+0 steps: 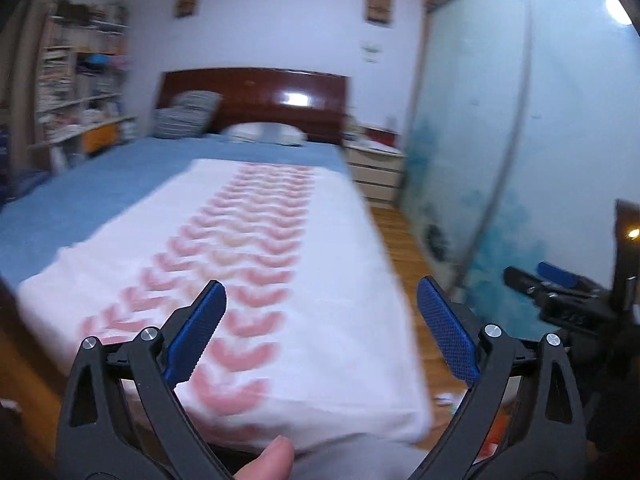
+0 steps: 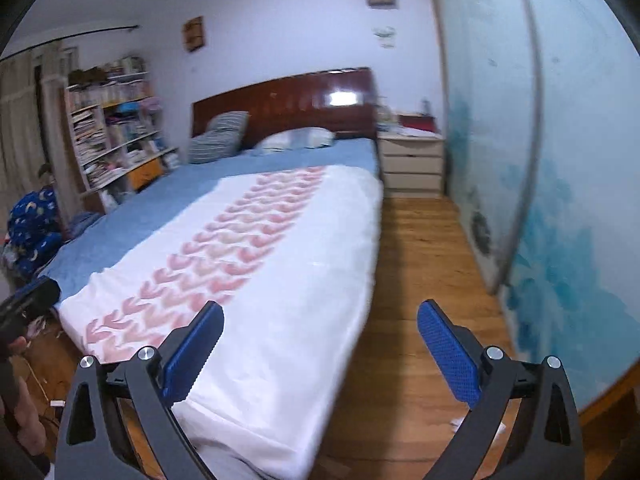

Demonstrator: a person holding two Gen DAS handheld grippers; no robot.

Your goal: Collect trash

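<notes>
Two pillows point(image 2: 224, 136), one bed point(image 2: 280, 240)

Left gripper point(image 1: 322, 300) and right gripper point(image 2: 320, 320): jaws wide, empty.

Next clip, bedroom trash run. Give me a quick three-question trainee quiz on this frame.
1. True or false: the left gripper holds a piece of trash.
2. What lies on the blue bedsheet? A) white cover with pink pattern B) laptop C) green towel
3. Fill in: the nightstand stands beside the ____.

Key: 1 false, its fingers stand open and empty, like the right gripper. 2 A, the cover. 3 bed.
</notes>
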